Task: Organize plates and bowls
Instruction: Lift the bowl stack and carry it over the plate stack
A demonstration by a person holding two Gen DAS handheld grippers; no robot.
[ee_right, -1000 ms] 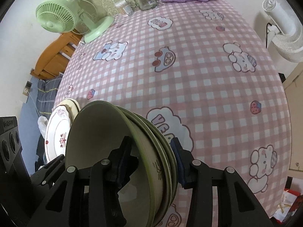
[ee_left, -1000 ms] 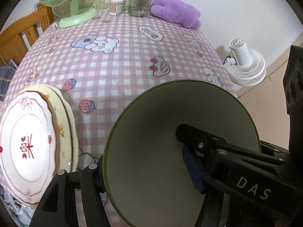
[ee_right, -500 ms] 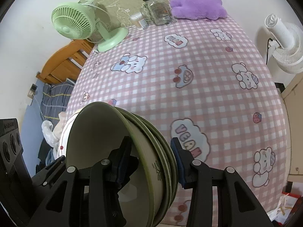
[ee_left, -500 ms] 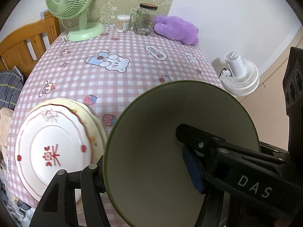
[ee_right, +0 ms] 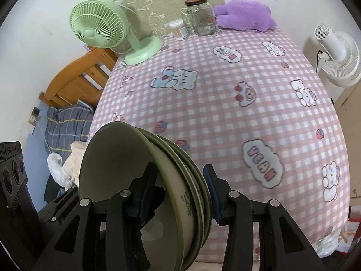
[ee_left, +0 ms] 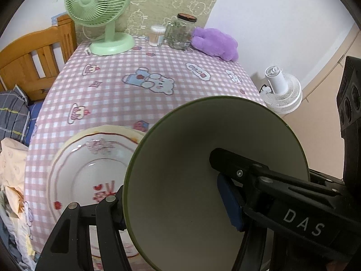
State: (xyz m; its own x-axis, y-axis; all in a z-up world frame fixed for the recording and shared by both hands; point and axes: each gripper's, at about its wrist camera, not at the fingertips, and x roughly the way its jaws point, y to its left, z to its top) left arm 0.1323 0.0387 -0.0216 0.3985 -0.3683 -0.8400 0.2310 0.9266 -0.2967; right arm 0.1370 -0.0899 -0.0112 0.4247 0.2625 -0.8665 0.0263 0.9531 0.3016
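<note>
So far your plates (ee_left: 90,176) sit stacked near the table (ee_left: 126,94) edge, while both tools, left tool (ee_left: 171,205) and right tool (ee_right: 180,189), are pinching the nested green bowls (ee_right: 135,171) in the air, not yet set down

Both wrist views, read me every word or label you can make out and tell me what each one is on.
"DAS": white letters on the left gripper's right finger.
"VEAN", as best it reads: cloud patch on the tablecloth, near one and far one.
Small red cloud print: too blurred to read.
Black device at the left edge: embossed lettering, unreadable.
Plates, bowls: no text.
</note>
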